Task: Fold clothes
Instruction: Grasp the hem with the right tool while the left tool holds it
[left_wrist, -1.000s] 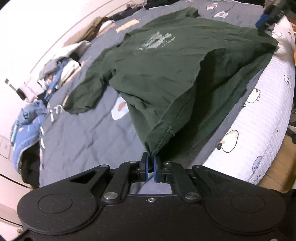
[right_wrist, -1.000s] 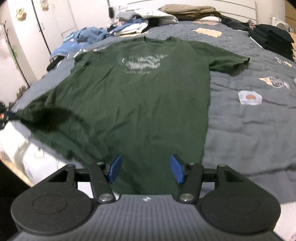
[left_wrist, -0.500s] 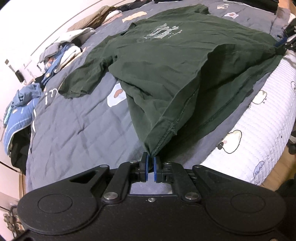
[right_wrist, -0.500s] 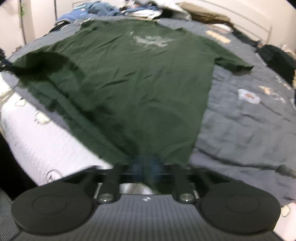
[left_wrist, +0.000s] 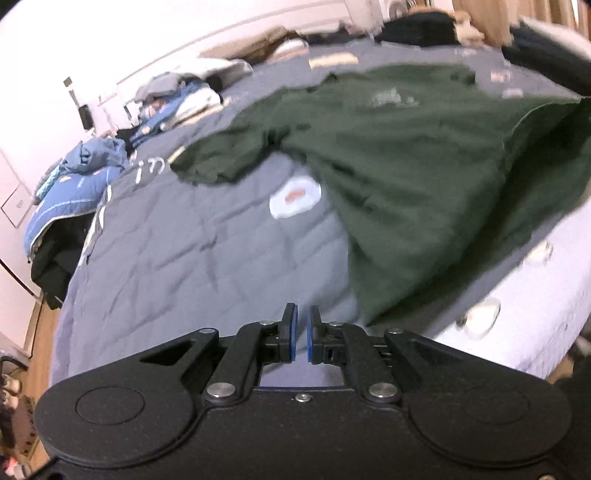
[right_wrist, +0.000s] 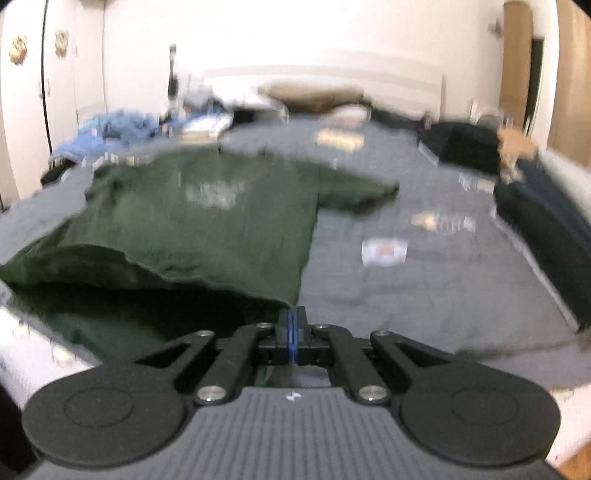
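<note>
Right wrist view: the shirt (right_wrist: 207, 218) is lying chest-up on the bed (right_wrist: 424, 288), ahead and left of the right gripper (right_wrist: 292, 334). That gripper's blue pads are pressing together on the near hem corner, and the hem is lifting off the bed in a raised fold running away to the left. A sleeve is spreading out ahead and to the right.

In the left wrist view the shirt (left_wrist: 424, 166) is sitting ahead and right of the left gripper (left_wrist: 300, 338), whose jaws are standing narrow with only a slit between the pads; blur is hiding whether any cloth is in them. A clothes pile (left_wrist: 85, 177) is sitting far ahead to the left.
</note>
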